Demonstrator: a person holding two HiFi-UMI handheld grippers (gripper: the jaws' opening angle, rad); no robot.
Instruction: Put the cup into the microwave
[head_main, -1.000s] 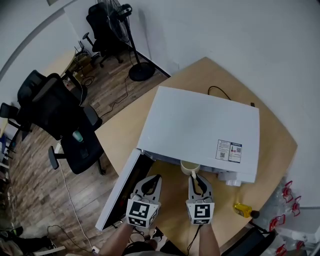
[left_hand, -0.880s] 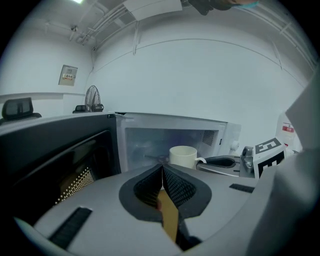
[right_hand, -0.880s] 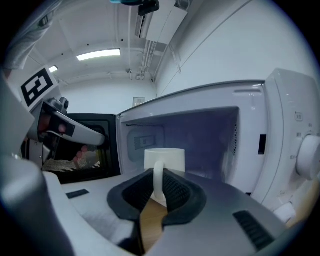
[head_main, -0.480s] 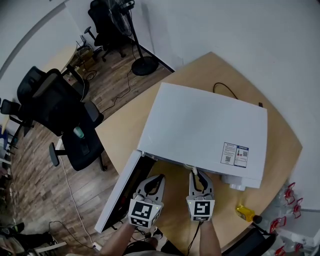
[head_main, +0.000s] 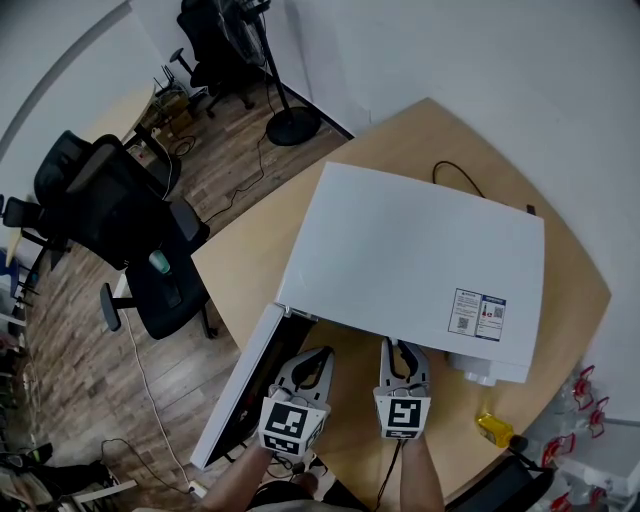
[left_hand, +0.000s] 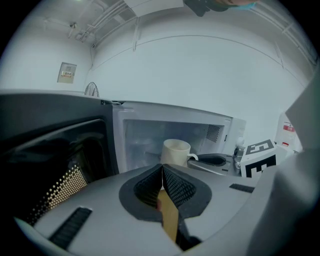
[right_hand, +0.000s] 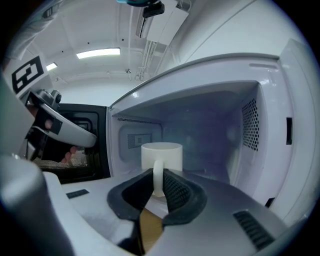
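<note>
The white microwave (head_main: 420, 260) stands on the round wooden table (head_main: 250, 260) with its door (head_main: 240, 385) swung open to the left. A cream cup (right_hand: 161, 155) is inside the cavity, upright, its handle toward me. My right gripper (right_hand: 158, 175) is shut on that handle, reaching into the opening (head_main: 400, 350). In the head view the microwave's top hides the cup. The left gripper view shows the cup (left_hand: 175, 151) in the cavity with the right gripper's jaws beside it. My left gripper (head_main: 312, 358) hovers in front of the open door, shut (left_hand: 162, 167) with nothing between its pads.
A small yellow object (head_main: 493, 428) lies on the table right of the microwave. A black cable (head_main: 455, 175) runs behind it. Black office chairs (head_main: 110, 210) and a fan stand (head_main: 292, 125) are on the wooden floor to the left.
The right gripper has carried the cup forward under the microwave's top, so the cup has gone out of the head view. The left gripper has stayed in place.
</note>
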